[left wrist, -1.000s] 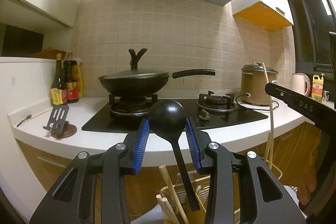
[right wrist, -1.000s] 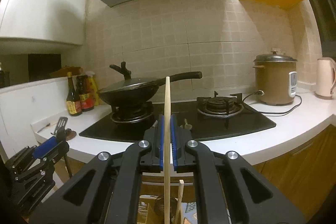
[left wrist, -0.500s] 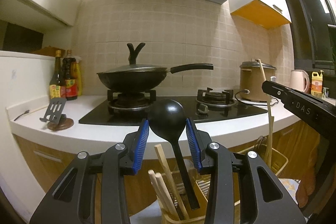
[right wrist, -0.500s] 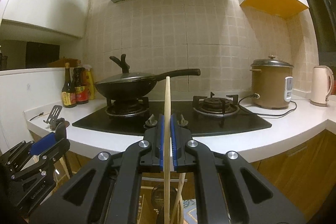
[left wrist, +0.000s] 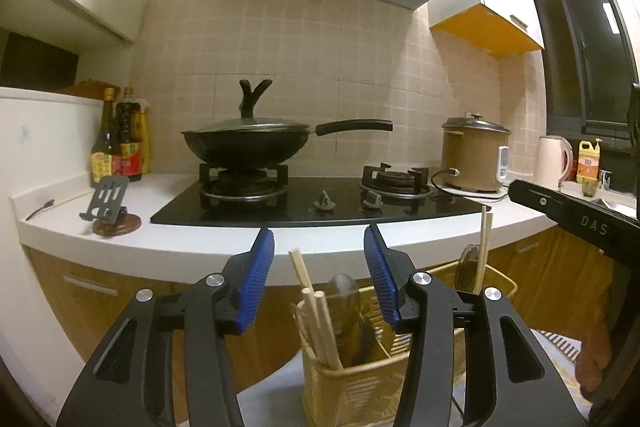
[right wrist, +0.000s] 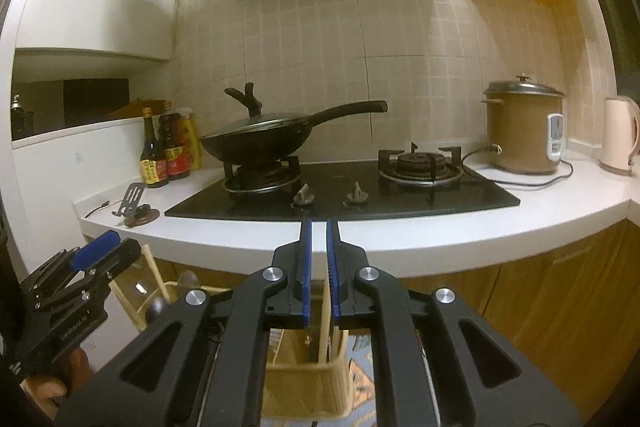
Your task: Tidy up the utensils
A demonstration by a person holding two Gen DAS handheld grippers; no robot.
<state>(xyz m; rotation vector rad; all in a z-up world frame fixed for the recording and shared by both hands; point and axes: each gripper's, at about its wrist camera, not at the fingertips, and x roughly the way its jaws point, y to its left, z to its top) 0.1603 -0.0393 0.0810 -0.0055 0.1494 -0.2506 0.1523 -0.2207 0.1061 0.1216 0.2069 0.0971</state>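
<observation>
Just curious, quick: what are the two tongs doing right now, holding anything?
Left tongs: open, holding nothing; black spoon sits in the basket below.
Right tongs: slightly open; chopstick between them, apparently released.

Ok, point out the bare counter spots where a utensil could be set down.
Bare: the white counter's front strip before the black glass hob, and between the hob and the grey slotted stand. Crowded: the sauce bottles corner, and around the brown rice cooker with its cord.
</observation>
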